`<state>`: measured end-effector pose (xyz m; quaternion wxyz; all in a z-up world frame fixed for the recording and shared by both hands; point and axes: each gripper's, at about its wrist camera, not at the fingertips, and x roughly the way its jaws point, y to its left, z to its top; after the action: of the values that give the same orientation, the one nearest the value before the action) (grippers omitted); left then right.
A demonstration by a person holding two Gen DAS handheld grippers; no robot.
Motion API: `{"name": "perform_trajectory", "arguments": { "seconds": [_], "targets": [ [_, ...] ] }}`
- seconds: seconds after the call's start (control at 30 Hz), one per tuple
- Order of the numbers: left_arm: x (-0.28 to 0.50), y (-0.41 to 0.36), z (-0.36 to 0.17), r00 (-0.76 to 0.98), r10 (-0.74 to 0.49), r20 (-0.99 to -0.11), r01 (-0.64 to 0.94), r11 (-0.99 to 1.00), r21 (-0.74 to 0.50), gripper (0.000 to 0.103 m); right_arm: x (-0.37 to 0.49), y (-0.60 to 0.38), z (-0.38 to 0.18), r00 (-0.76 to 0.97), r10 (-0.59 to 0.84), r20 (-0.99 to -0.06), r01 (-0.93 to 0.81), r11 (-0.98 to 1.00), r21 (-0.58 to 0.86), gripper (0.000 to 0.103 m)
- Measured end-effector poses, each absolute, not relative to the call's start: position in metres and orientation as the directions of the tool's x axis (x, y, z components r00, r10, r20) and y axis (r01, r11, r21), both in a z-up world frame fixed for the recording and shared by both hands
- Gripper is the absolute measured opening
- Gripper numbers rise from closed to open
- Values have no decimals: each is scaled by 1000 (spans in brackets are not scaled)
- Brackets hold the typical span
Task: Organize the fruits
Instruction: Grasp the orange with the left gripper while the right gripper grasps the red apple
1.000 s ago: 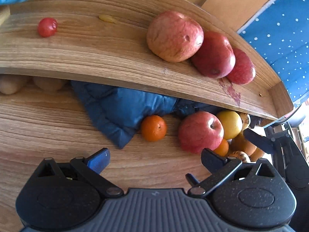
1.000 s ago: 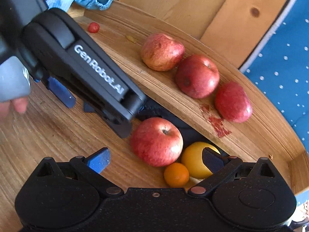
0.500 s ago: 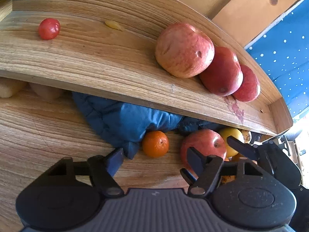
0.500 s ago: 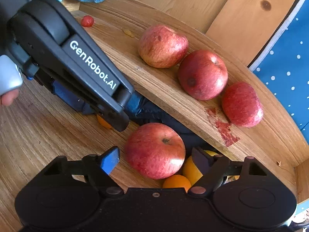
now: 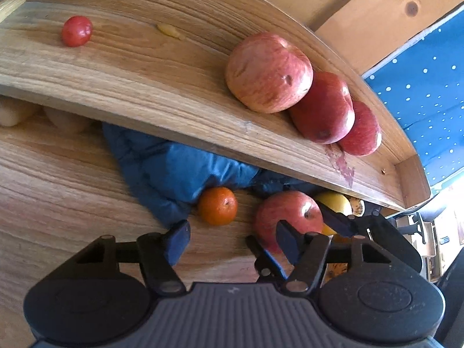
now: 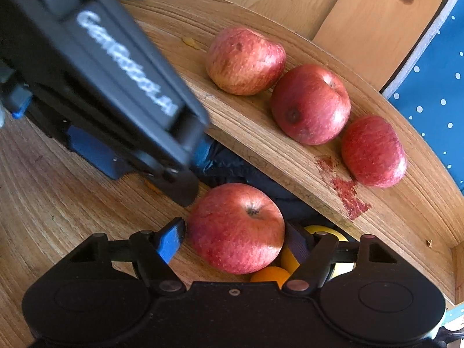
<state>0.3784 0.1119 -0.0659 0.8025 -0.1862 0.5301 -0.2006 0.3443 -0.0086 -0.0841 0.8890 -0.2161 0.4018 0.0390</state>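
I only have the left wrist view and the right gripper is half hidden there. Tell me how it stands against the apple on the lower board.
Observer: In the right wrist view the red apple sits between the fingers of the right gripper, one pad at each side. I cannot tell whether the grip is firm.
Operator: Report what lies under that gripper.
Observer: A small orange shows just below the apple, beside the yellow fruit.
Operator: Check the shelf apples for gaps.
Observer: The third shelf apple lies apart from the middle one, with bare shelf between them.
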Motion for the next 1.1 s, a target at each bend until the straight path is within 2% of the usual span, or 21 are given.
{"name": "perform_trajectory", "arguments": {
  "seconds": [0.07, 0.33, 0.4, 0.8, 1.1],
  "targets": [
    [382, 107, -68, 354, -507, -786, 120, 858, -499, 67, 344, -10, -83, 672, -102, -733, -237, 908, -344, 74],
    [392, 101, -73, 373, -458, -807, 105, 885, -453, 39, 344, -12, -82, 678, -101, -728, -224, 915, -335, 73],
    [394, 102, -74, 377, -449, -810, 99, 889, -446, 36, 344, -12, -81, 680, -99, -727, -221, 917, -332, 72],
    [376, 106, -67, 373, -457, -808, 150, 889, -434, 34, 313, 2, -74, 700, -100, -707, -196, 925, -325, 72],
    [345, 90, -49, 362, -497, -788, 263, 866, -425, 34, 250, -3, -45, 735, -165, -658, -63, 949, -309, 72]
  ]
}}
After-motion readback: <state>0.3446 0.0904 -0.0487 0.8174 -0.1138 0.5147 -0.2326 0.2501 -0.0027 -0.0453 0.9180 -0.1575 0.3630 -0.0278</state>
